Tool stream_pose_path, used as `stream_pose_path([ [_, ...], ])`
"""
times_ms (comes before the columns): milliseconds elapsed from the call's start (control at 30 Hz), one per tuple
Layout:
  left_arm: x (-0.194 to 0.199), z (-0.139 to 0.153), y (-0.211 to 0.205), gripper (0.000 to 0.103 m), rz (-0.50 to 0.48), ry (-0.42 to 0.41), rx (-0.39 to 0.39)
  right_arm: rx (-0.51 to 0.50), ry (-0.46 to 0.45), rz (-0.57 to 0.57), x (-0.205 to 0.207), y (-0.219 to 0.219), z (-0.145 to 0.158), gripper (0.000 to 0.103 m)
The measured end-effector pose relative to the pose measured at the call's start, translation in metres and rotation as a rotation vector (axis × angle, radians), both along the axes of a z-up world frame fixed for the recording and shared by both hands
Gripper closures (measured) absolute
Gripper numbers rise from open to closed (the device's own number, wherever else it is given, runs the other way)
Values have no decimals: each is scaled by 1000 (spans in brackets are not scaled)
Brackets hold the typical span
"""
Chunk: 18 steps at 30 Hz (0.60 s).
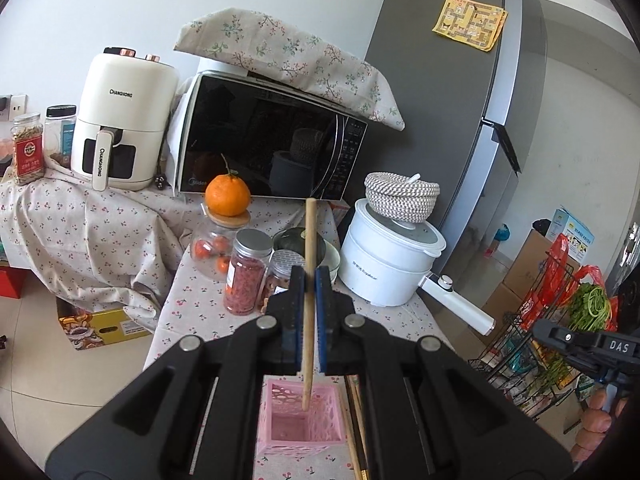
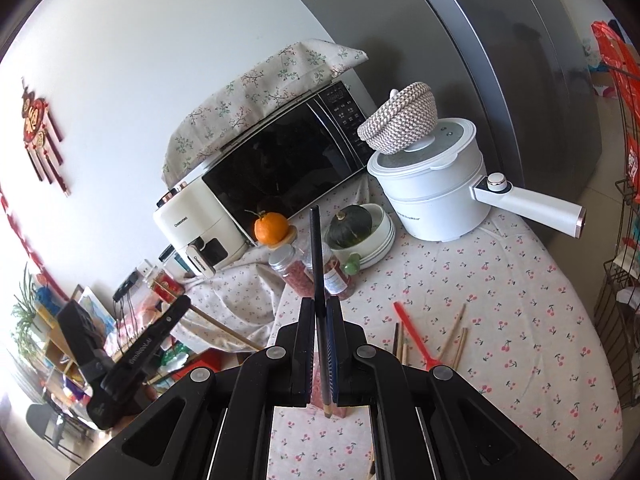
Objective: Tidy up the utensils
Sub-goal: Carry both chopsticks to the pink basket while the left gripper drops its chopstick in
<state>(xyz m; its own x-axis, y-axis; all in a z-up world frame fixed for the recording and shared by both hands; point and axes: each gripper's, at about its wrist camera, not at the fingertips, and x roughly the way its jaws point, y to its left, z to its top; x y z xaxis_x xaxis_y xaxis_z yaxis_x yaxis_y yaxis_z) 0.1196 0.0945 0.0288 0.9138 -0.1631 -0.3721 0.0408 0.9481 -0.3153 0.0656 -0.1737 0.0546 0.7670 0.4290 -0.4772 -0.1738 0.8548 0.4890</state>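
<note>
My left gripper (image 1: 310, 280) is shut on a pale wooden chopstick (image 1: 309, 312) that stands nearly upright between the pads. Its lower tip hangs over the open top of a pink perforated basket (image 1: 320, 412) on the cherry-print tablecloth (image 1: 192, 304). My right gripper (image 2: 320, 308) is shut on a dark chopstick (image 2: 316, 256), also upright, whose lower tip sits just in front of a pink edge (image 2: 340, 411) mostly hidden by the fingers. Several loose chopsticks (image 2: 454, 336) and a red utensil (image 2: 412, 334) lie on the cloth to the right.
Behind stand spice jars (image 1: 246, 276), a jar topped with an orange (image 1: 227, 195), a bowl with a green squash (image 2: 354, 222), a white electric pot (image 2: 436, 188) with a woven basket on top, a microwave (image 1: 264, 140) and an air fryer (image 1: 120, 120). A wire rack (image 1: 532, 332) stands right.
</note>
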Motion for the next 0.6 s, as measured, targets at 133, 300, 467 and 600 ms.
stream_pose_path([
  [133,21,-25,4,97,2,80,-30,26,-23,3,4,6,2,98],
  [300,37,-51,15,97,16,183,-119,37,-54,-10,11,17,1,98],
  [467,45,-59,18,97,5,214,-130,32,-43,1,25,36,-11,98],
  [600,50,-65,16,92,-30,253,-130,25,-27,-2,36,50,-26,98],
])
